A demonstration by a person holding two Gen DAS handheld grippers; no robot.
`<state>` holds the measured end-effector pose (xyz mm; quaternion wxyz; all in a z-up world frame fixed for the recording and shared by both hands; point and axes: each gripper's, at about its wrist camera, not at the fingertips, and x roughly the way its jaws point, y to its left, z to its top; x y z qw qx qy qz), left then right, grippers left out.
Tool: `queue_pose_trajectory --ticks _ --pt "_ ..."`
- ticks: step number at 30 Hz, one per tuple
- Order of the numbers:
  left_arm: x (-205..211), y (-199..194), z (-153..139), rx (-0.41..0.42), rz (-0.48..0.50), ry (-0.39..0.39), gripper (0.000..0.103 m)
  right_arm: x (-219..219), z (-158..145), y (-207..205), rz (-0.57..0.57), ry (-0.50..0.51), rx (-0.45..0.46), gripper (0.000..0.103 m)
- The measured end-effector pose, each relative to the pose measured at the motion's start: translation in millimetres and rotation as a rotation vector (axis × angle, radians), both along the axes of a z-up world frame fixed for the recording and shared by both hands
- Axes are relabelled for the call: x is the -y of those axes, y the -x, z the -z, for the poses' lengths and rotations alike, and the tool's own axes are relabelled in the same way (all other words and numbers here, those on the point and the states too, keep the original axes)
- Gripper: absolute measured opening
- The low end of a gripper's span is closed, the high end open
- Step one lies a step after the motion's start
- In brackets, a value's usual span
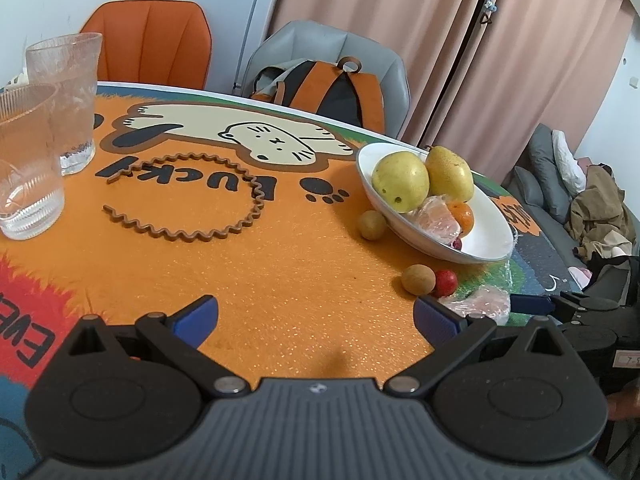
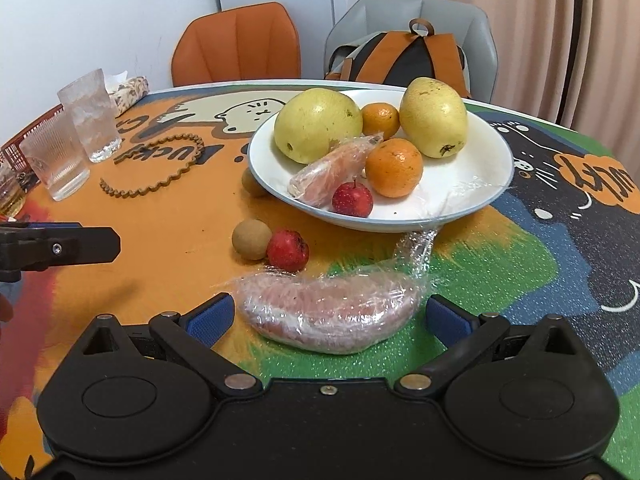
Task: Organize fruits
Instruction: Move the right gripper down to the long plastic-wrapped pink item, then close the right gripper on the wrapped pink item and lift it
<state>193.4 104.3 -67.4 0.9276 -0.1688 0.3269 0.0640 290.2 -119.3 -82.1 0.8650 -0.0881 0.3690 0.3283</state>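
Observation:
A white plate (image 2: 472,196) holds two yellow pears (image 2: 316,124), two oranges (image 2: 394,168), a small red fruit (image 2: 352,200) and a plastic-wrapped fruit piece (image 2: 328,174). On the mat lie a larger plastic-wrapped fruit piece (image 2: 328,314), a red fruit (image 2: 288,250) and a brown round fruit (image 2: 250,238); another brown fruit (image 1: 372,224) sits beside the plate (image 1: 488,236). My right gripper (image 2: 328,322) is open, its fingers either side of the larger wrapped piece. My left gripper (image 1: 316,316) is open and empty above the orange mat.
Two glasses (image 1: 32,160) stand at the left. A brown wavy ring (image 1: 208,196) lies on the mat. An orange chair (image 2: 236,44) and a grey chair with a backpack (image 2: 400,52) stand behind the table. A tissue box (image 2: 128,90) sits far left.

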Motion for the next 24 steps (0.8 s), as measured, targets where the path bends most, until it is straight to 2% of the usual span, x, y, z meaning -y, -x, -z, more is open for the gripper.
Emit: queue_pose_trajectory --ticks 14,18,24 --pt "7 -14 6 -0.012 0.022 0.005 0.103 -8 2 -4 -0.001 0.014 0.026 0.102" --pt "13 -18 5 -0.009 0.039 -0.004 0.103 -3 0 -4 0.014 0.004 0.030 0.093" --pt "22 -25 2 0.001 0.060 -0.013 0.103 7 -3 -4 0.027 -0.011 0.013 0.091"
